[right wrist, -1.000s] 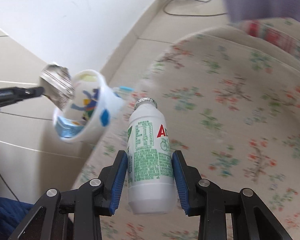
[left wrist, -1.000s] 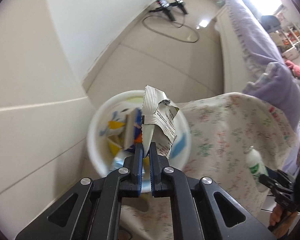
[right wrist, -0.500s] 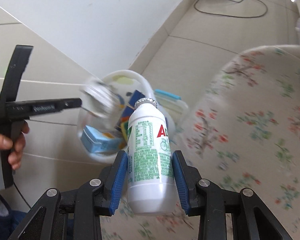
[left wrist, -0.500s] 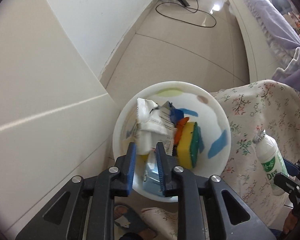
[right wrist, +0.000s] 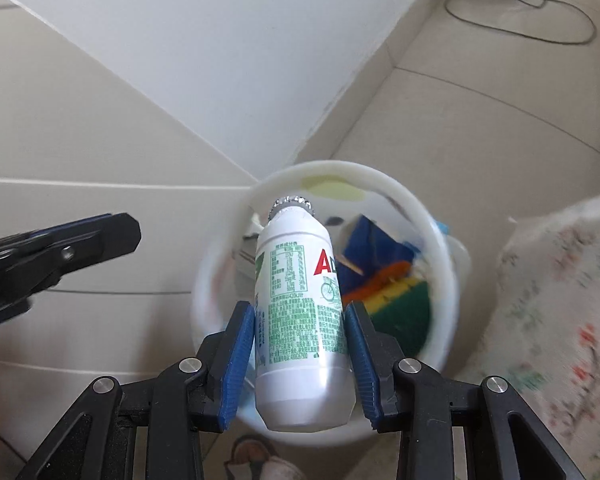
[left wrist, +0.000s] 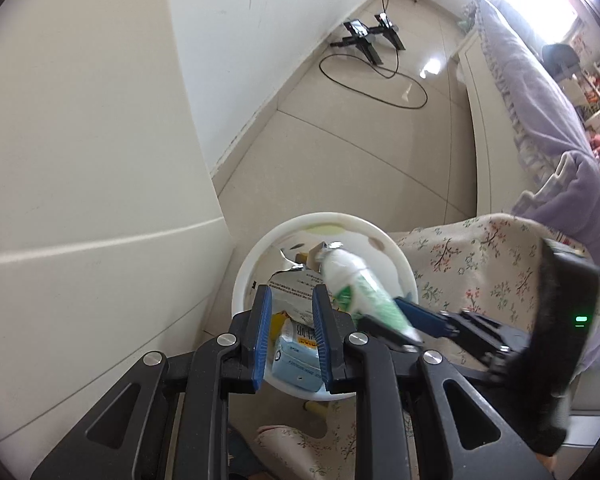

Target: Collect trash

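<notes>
Since a second ago the wrapper (left wrist: 296, 286) has left our left hand-held gripper (left wrist: 288, 320) and now lies in the white bin (left wrist: 402, 268), and our right hand-held gripper (right wrist: 300, 334) has carried the white bottle (right wrist: 300, 304) from above the floral bedspread (right wrist: 560, 320) to right over the bin's mouth. The left jaws have just been opening and now stand spread with nothing pinched between them; through the gap we see the wrapper and a pale blue carton (left wrist: 296, 356) down in the bin. The right jaws pinch the bottle by its lower body, blue pads (right wrist: 238, 344) on either side, its crimped cap tilted forward toward the far rim. In the left wrist view the bottle (left wrist: 360, 288) hangs slantwise over the bin, the right hand-held gripper (left wrist: 404, 320) reaching in from the right. Inside the bin we also see a yellow-and-green sponge (right wrist: 400, 300) and dark blue scraps (right wrist: 374, 244). The bin stands on the tiled floor (left wrist: 360, 160) between a cream wall (left wrist: 80, 140) and the bed. A black cable (left wrist: 376, 84) loops on the floor farther off.
</notes>
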The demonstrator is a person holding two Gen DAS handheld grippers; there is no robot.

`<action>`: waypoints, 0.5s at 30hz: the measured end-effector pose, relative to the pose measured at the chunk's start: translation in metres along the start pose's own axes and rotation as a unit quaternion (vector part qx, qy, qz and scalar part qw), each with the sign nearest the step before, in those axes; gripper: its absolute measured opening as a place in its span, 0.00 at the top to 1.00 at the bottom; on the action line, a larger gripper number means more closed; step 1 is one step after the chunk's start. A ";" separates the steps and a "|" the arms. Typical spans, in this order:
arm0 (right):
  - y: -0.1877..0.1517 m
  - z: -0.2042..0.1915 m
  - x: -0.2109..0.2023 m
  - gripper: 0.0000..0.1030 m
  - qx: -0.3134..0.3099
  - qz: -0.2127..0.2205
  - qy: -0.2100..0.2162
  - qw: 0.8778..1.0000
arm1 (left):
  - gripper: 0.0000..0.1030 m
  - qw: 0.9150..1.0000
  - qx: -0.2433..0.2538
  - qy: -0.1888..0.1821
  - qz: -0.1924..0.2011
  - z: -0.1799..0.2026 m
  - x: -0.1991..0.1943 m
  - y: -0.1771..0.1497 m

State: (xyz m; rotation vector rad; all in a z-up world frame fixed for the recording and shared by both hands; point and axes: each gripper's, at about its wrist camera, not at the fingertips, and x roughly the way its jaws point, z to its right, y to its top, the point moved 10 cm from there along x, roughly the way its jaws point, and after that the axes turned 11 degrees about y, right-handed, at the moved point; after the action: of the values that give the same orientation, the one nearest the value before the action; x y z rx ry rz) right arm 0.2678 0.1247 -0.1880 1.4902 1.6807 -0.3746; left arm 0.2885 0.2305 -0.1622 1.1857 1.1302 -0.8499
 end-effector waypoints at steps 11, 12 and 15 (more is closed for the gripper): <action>-0.009 0.013 -0.021 0.58 0.035 0.032 -0.030 0.998 | 0.78 1.000 0.016 0.008 0.009 0.004 -0.015 -0.008; -0.012 0.013 -0.029 0.58 0.041 0.038 -0.026 0.998 | 0.78 1.000 0.017 0.007 0.011 0.005 -0.018 -0.010; -0.027 0.009 -0.063 0.58 0.050 0.059 -0.012 0.997 | 0.74 1.000 0.019 -0.004 0.019 0.015 -0.032 -0.018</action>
State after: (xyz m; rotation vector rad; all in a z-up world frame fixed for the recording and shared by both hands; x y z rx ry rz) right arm 0.2423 0.0698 -0.1550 1.6444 1.5670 -0.4167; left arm 0.2664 0.2106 -0.1364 1.2297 1.0858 -0.8488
